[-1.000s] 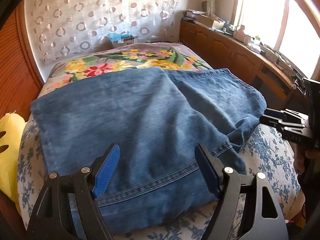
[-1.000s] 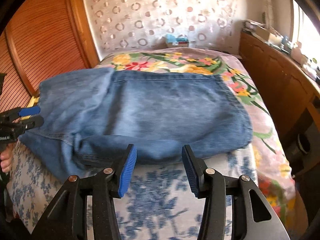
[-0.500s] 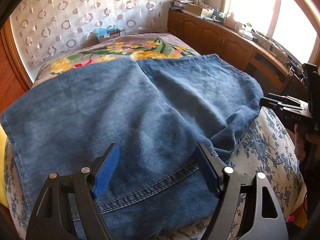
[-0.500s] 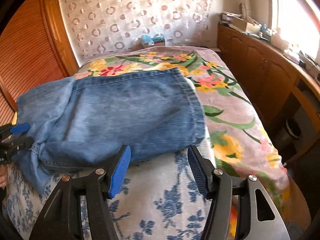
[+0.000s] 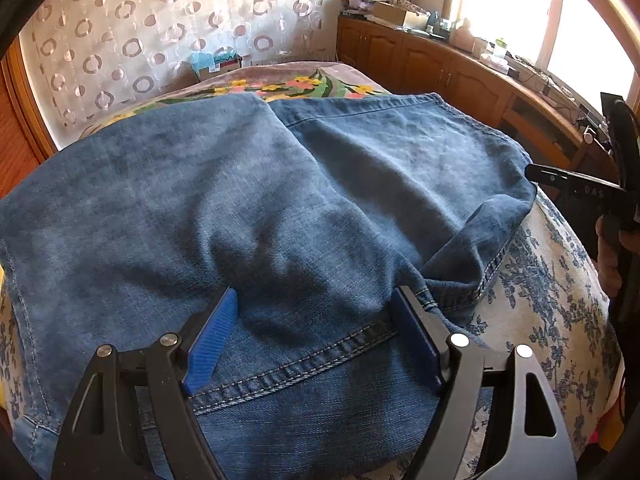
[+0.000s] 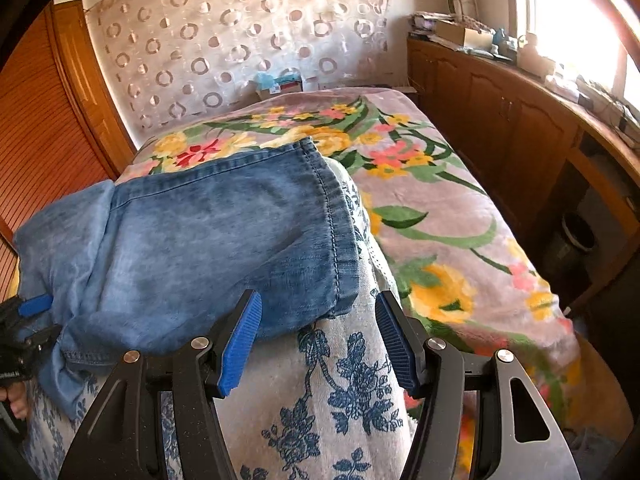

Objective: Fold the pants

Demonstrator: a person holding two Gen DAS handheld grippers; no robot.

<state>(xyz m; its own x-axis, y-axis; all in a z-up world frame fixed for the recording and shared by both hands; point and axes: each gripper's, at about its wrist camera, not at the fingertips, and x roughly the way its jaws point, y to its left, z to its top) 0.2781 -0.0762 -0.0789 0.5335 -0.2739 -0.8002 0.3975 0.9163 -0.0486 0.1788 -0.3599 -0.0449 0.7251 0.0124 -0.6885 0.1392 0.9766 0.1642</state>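
Pants: blue denim, folded over, spread across the bed.
Left gripper: jaws held wide above the waistband seam, nothing pinched.
Right gripper: jaws parted at the hem corner, nothing gripped.

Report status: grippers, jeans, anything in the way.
Left gripper open, low over jeans waistband. Right gripper open, empty, at jeans' right corner. Jeans lie part-folded on bed. Nothing in the way.

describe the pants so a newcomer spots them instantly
Find the bed with the floral blanket. At its near end, on the blue-and-white floral cover, lie the pants: faded blue denim, folded flat. They are the only plain, stitched-hem fabric among flower prints.
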